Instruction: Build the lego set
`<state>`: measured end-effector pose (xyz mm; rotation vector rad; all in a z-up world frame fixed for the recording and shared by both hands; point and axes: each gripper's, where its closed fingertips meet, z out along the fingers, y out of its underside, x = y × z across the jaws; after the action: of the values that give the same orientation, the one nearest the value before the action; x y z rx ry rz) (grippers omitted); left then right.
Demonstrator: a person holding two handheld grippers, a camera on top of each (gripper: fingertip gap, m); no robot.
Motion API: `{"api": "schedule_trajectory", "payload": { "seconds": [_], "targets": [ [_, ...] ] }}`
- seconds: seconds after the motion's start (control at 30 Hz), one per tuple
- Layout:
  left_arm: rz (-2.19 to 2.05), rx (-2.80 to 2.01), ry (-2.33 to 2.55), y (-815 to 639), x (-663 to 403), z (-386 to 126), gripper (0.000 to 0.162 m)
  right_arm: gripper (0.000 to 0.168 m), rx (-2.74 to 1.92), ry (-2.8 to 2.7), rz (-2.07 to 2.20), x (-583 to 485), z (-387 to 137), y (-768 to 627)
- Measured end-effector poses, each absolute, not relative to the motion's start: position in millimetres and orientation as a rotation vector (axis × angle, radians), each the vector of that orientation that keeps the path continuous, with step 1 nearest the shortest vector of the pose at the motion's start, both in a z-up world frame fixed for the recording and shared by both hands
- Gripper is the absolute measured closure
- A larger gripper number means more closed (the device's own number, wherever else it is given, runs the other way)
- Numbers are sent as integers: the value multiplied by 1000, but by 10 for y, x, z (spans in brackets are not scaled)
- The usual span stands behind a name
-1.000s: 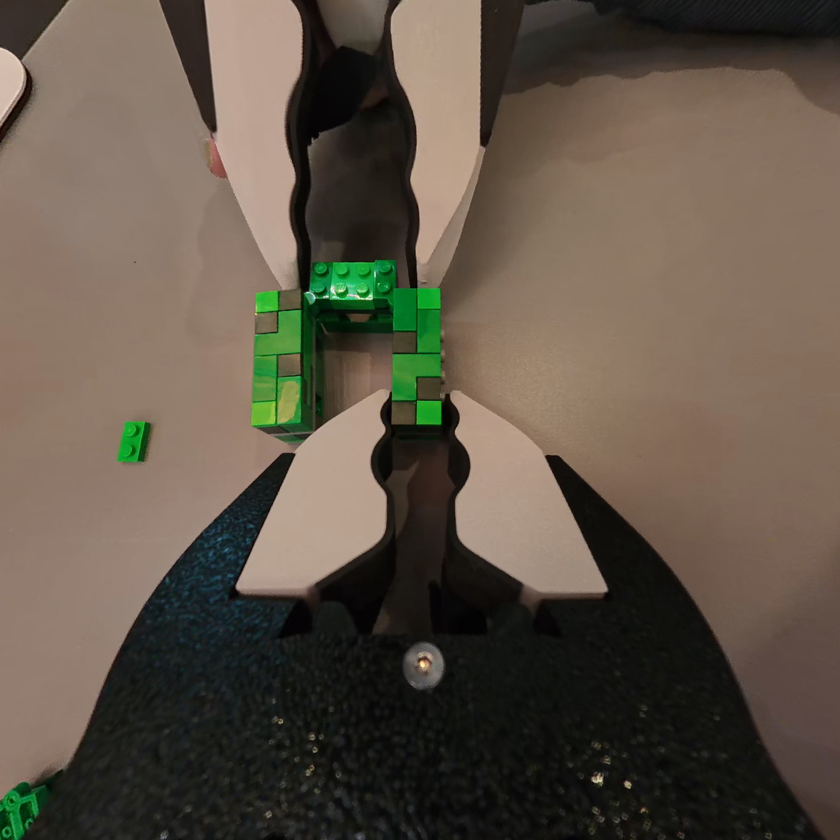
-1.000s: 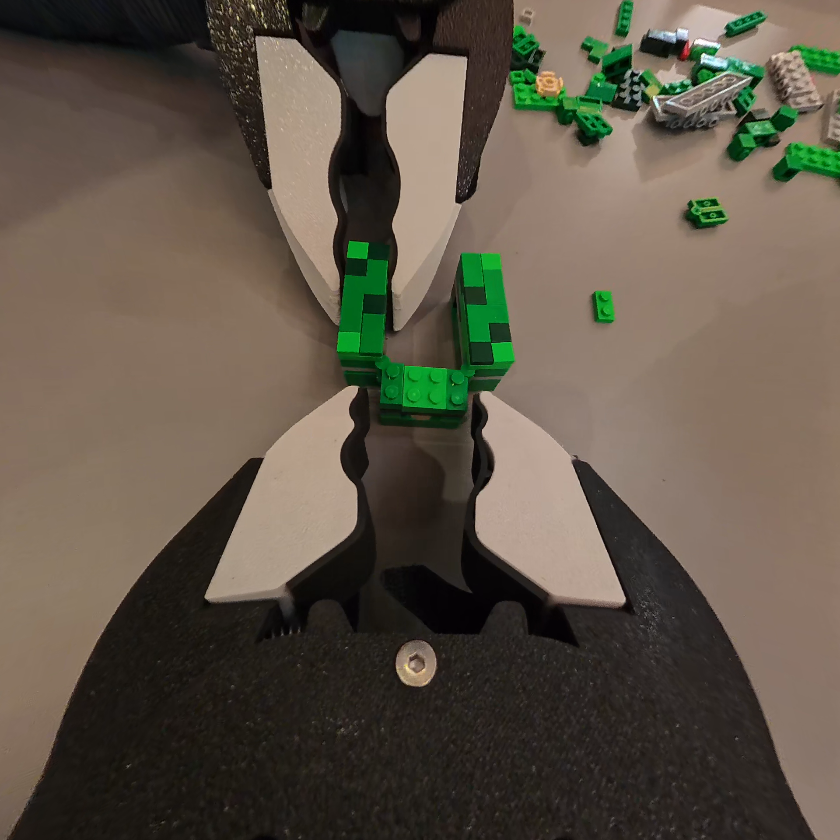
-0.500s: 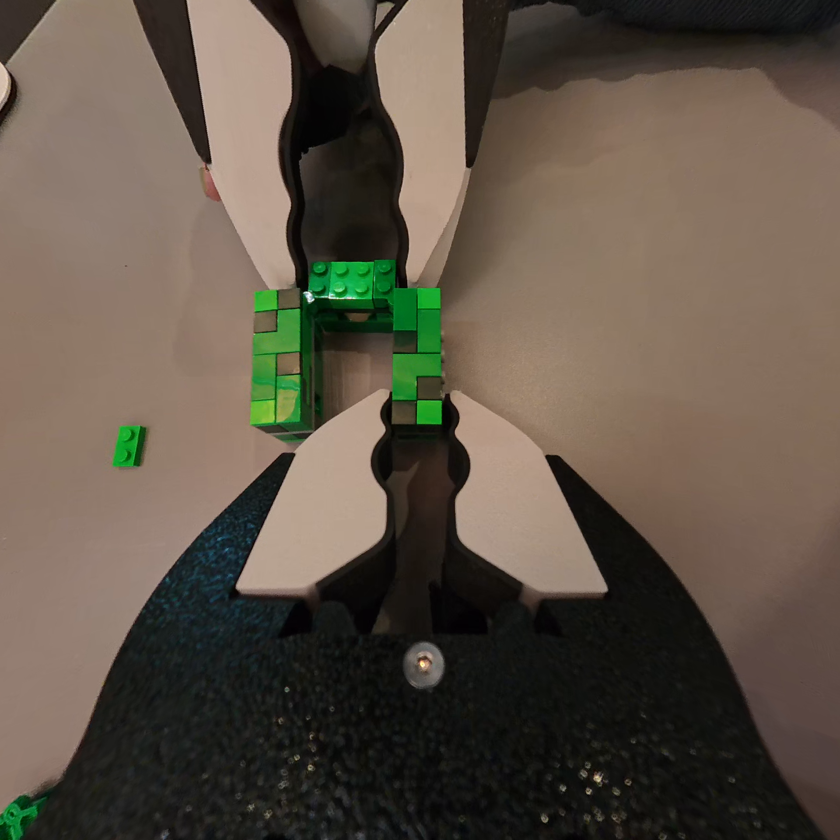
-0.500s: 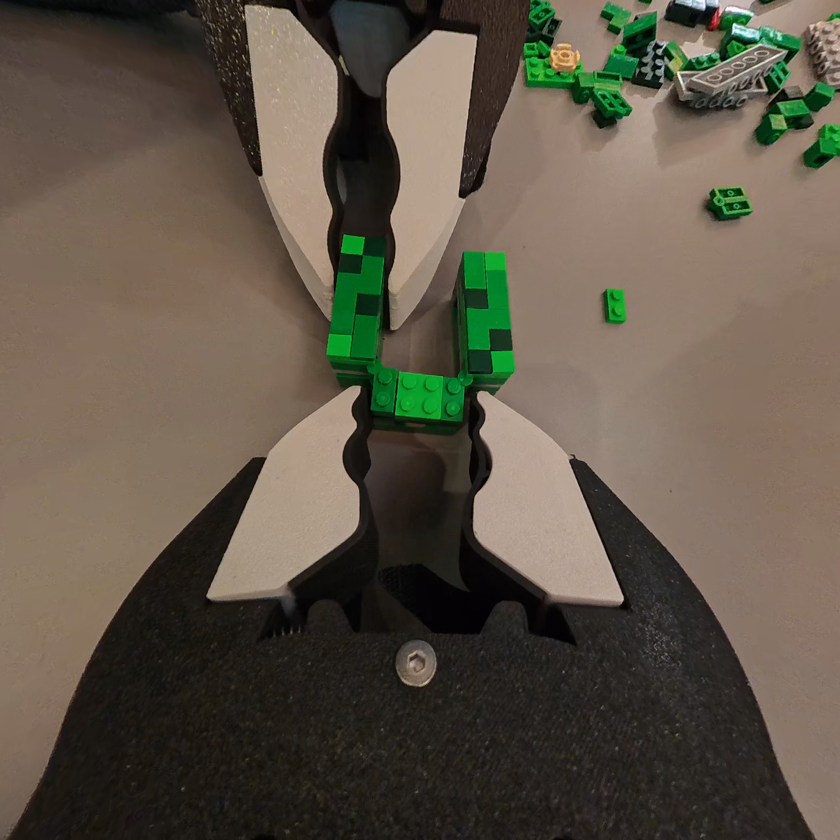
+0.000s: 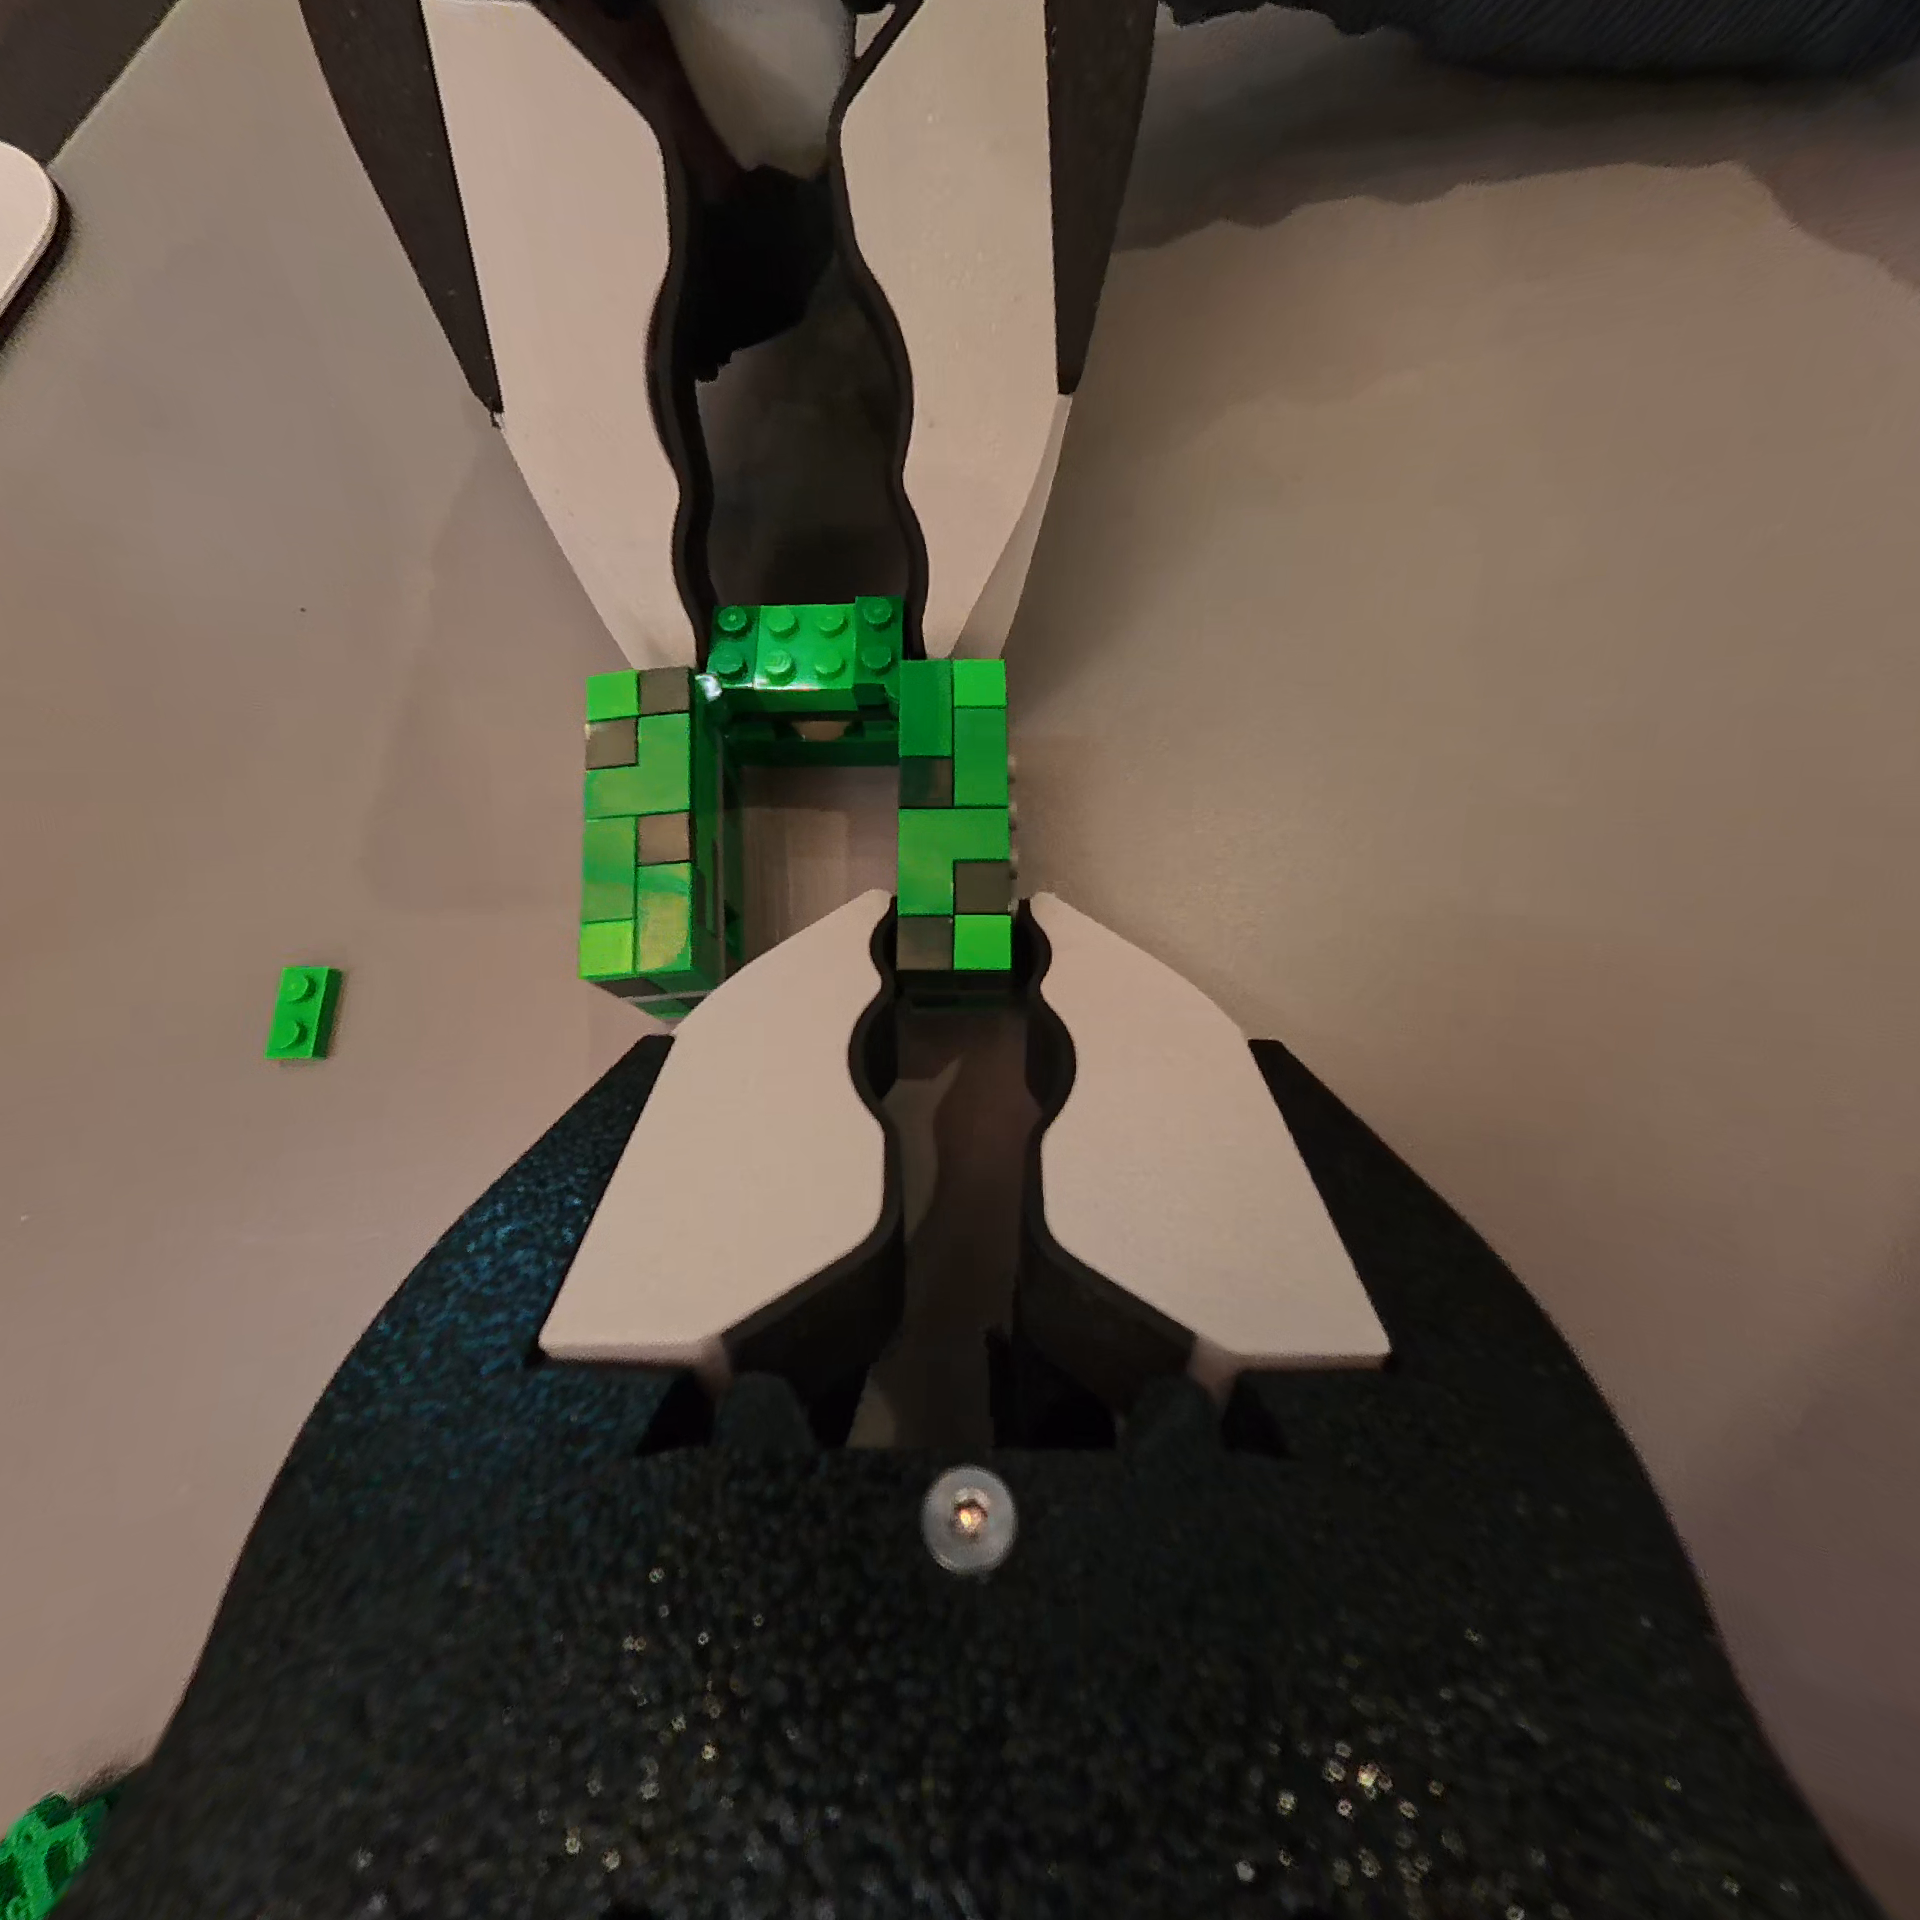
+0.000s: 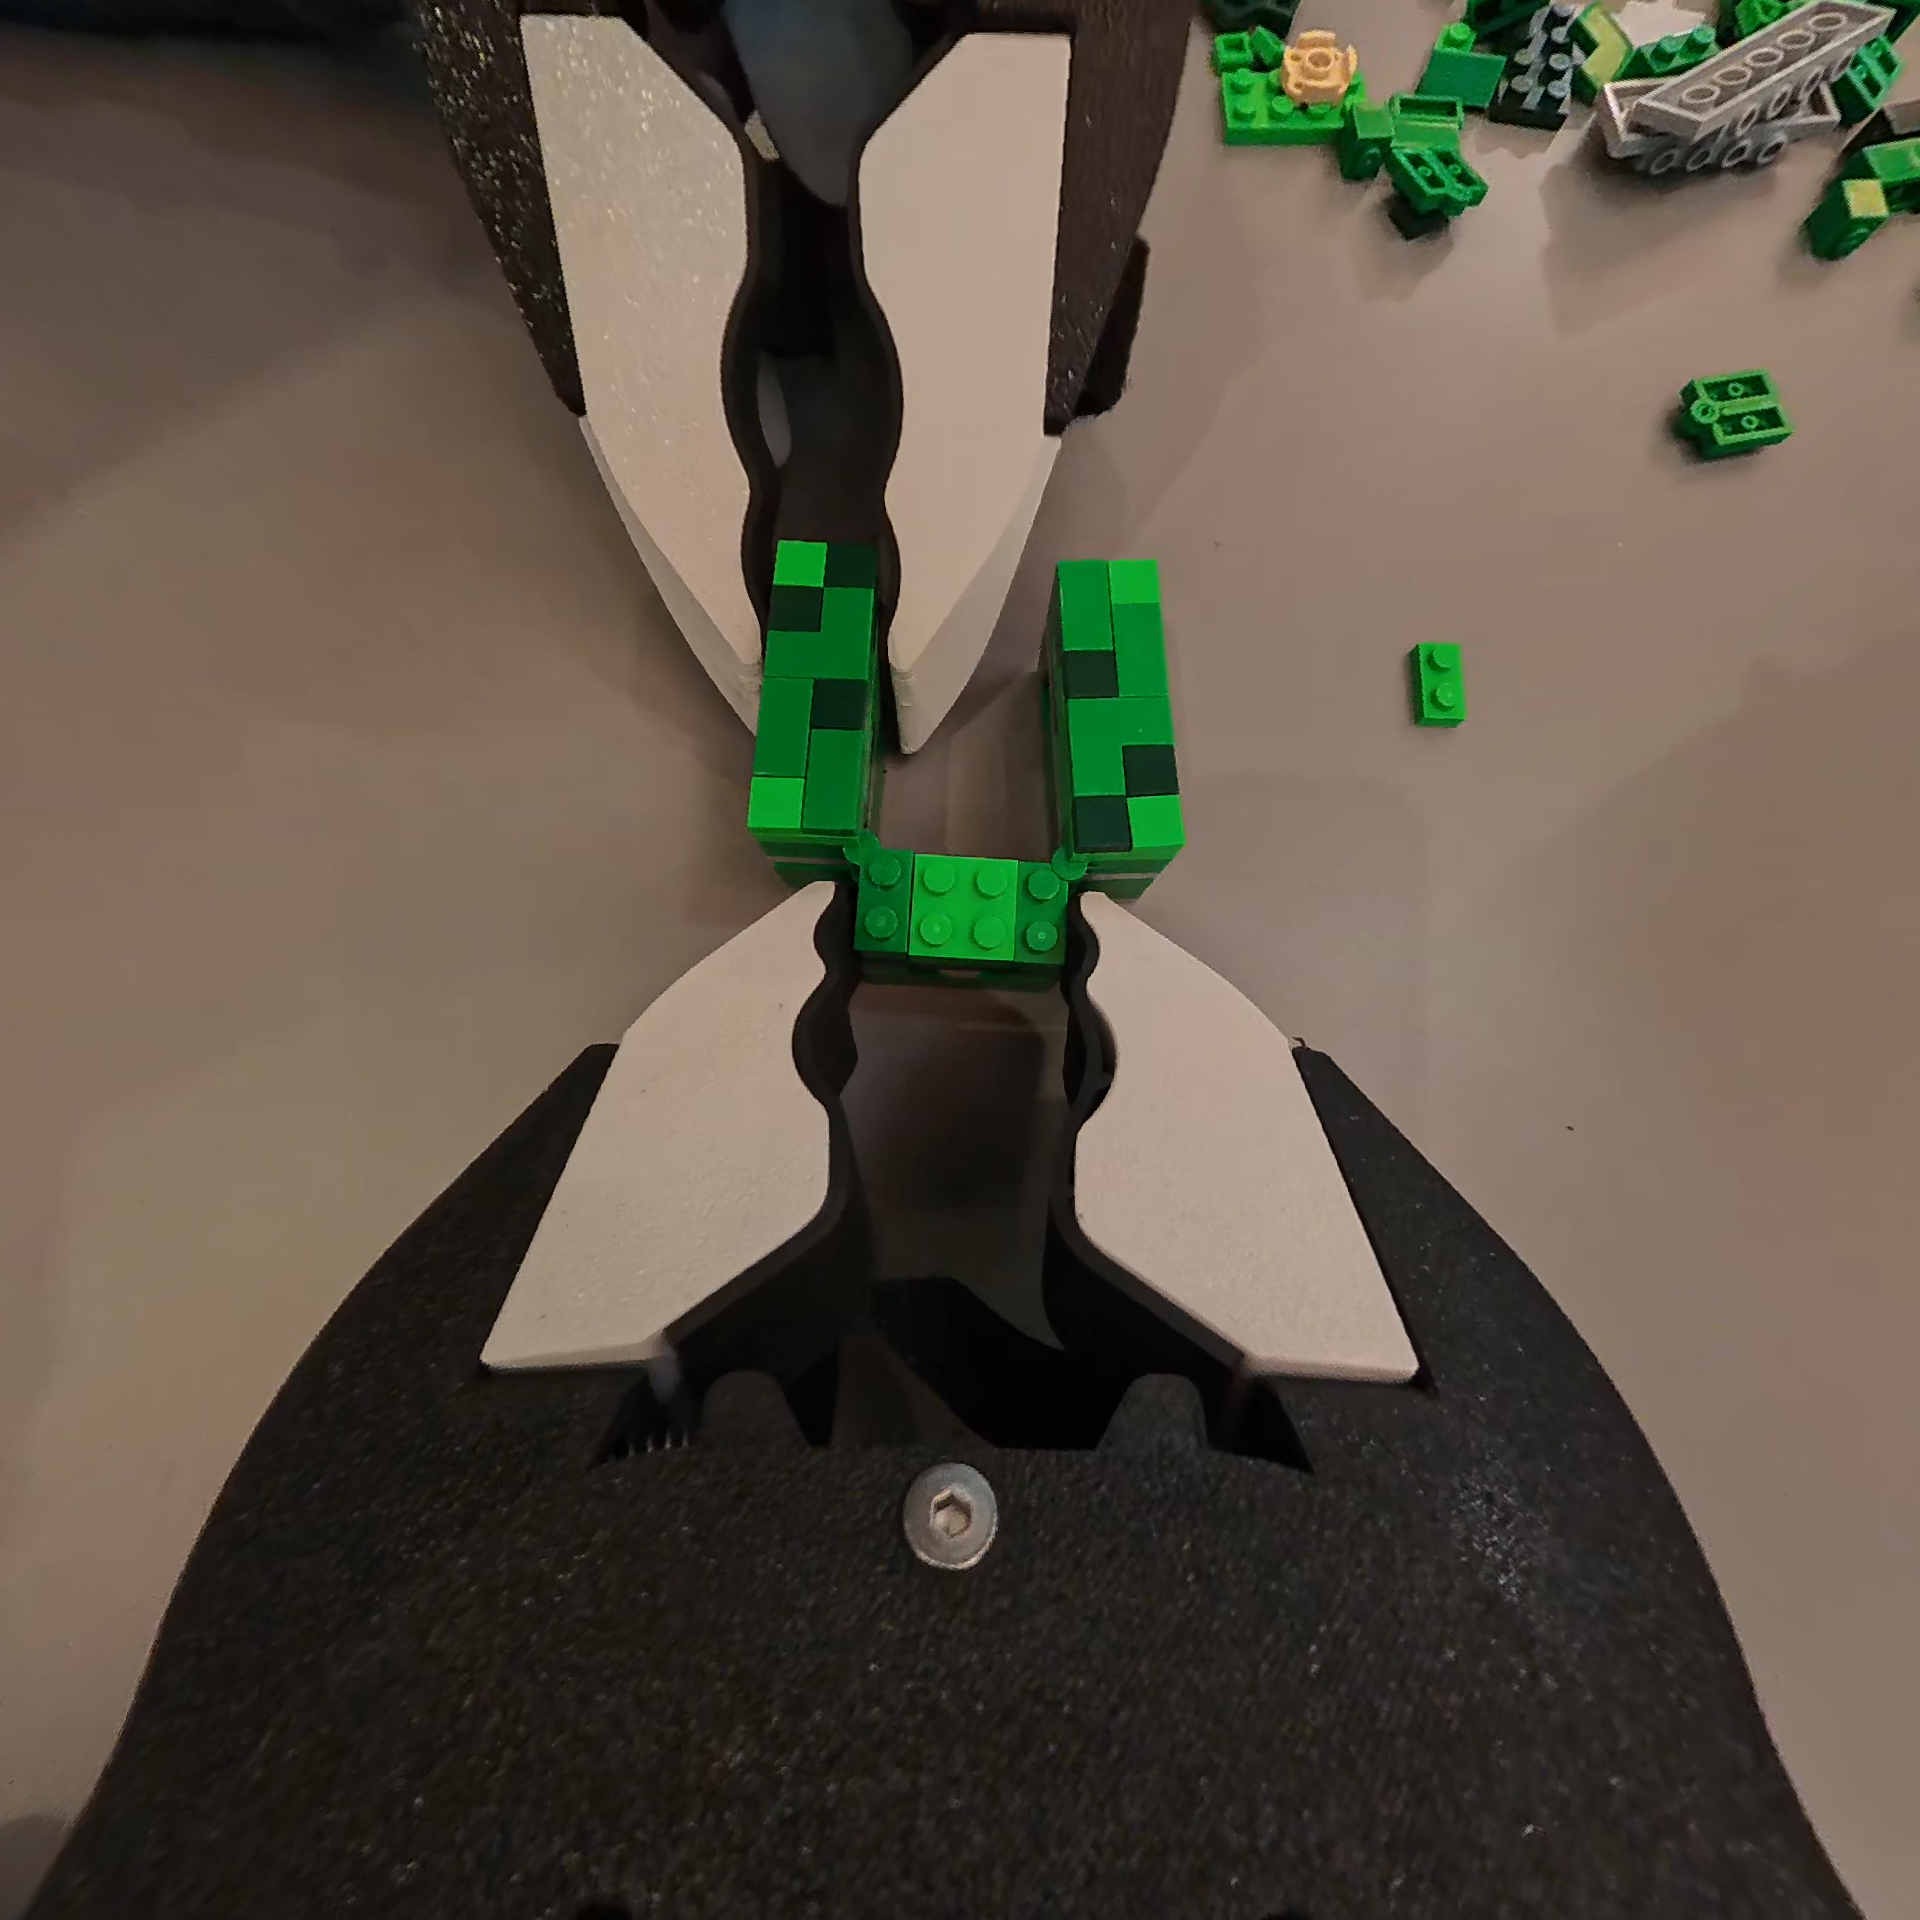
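A green U-shaped lego build (image 5: pixel 639 831) lies on the grey table (image 5: pixel 1455 727): two mottled legs joined by a studded cross block (image 5: pixel 805 660). My left gripper (image 5: pixel 956 935) is shut on the end of the right-hand leg (image 5: pixel 956 810). My right gripper (image 5: pixel 808 644) comes in from the far side, its fingers pressed on both sides of the cross block. In the right wrist view, the right gripper (image 6: pixel 956 920) clasps the cross block (image 6: pixel 961 909). The left gripper (image 6: pixel 826 686) holds the left-hand leg (image 6: pixel 816 707), and the other leg (image 6: pixel 1122 717) is free.
A small green two-stud plate (image 5: pixel 302 1013) lies beside the build; it also shows in the right wrist view (image 6: pixel 1438 683). A pile of loose green and grey bricks (image 6: pixel 1558 94) sits at the far right, with one green brick (image 6: pixel 1733 412) apart. A white object (image 5: pixel 21 229) lies at the left edge. My two grippers' fingertips are within a few centimetres of each other. The right tips stand about 15 cm off the green brick (image 6: pixel 1733 412).
My right gripper has moved forward and its fingers now sit on both sides of the studded cross block. My left gripper has stayed shut on the leg.
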<state>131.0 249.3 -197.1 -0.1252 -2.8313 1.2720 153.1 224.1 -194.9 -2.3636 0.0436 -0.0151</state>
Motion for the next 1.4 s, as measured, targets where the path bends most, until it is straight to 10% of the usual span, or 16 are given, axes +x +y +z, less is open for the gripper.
{"api": "schedule_trajectory", "payload": {
  "seconds": [0.3, 0.53, 0.83, 1.07, 1.4],
  "targets": [
    [1286, -104, -3076, 2755, 1424, -1926, 122, 132, -2344, 113, -22, 1601, -1945, 2223],
    [1647, -250, -3457, 2743, 1628, -1663, 70, 132, -2354, 243, -57, 1699, -1868, 2181],
    [1449, -876, -3932, 2524, 1743, -1508, 76, 132, -2276, 402, 14, 1697, -1643, 2193],
    [1285, -1308, -4034, 2396, 1734, -1470, 123, 132, -2286, 392, 50, 1621, -1622, 2239],
    [1322, -1254, -4020, 2404, 1711, -1423, 124, 132, -2293, 376, 23, 1601, -1566, 2245]
  ]
}}
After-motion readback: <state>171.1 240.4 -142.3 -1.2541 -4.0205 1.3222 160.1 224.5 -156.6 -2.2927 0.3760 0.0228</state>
